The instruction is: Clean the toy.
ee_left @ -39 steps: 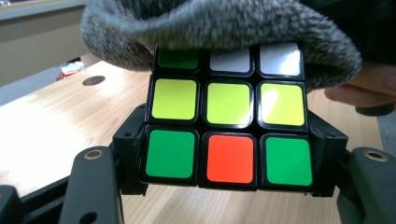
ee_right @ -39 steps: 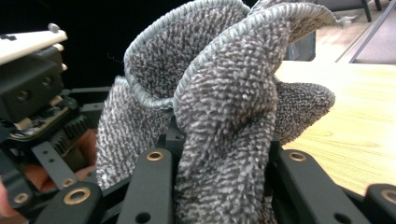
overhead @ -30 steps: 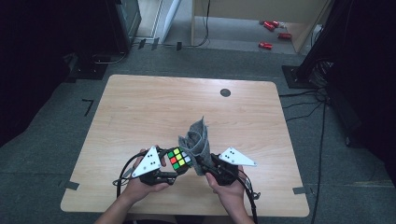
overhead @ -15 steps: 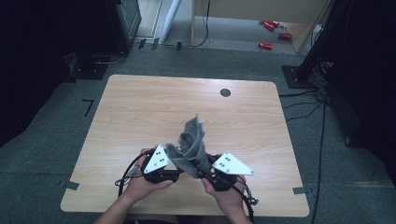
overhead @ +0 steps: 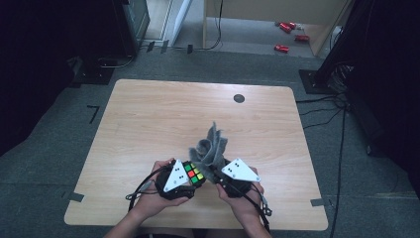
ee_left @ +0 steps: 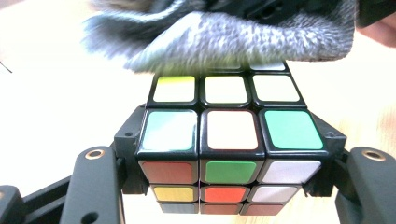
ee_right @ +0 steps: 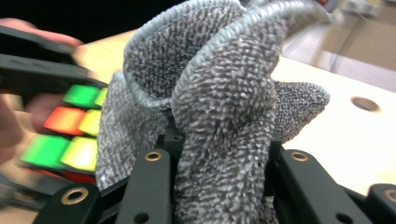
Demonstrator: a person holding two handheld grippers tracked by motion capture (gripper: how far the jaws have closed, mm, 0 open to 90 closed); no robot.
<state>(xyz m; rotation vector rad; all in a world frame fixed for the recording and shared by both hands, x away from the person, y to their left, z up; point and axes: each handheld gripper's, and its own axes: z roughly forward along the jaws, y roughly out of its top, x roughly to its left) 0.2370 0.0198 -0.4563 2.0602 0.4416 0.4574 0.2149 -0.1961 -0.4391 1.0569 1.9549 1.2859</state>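
Observation:
My left gripper (overhead: 190,177) is shut on a colour-tiled puzzle cube (overhead: 193,173), held low over the table's near edge. In the left gripper view the cube (ee_left: 229,140) sits clamped between both black jaws. My right gripper (overhead: 214,174) is shut on a bunched grey cloth (overhead: 210,146), which stands up in folds above it. In the right gripper view the cloth (ee_right: 219,107) bulges between the jaws and lies against the cube (ee_right: 70,135) at the left. From the left gripper view the cloth (ee_left: 224,32) drapes over the cube's far edge.
The wooden table (overhead: 148,119) has a dark round hole (overhead: 238,98) near its far right. Tape marks (overhead: 74,197) sit by the near corners. Red items (overhead: 286,34) lie on the floor beyond the table. Cables trail from both grippers toward the near edge.
Half a second ago the cloth covered the cube's top; now the coloured tiles show again and the cloth has shifted to the right of the cube. The hands stay close together.

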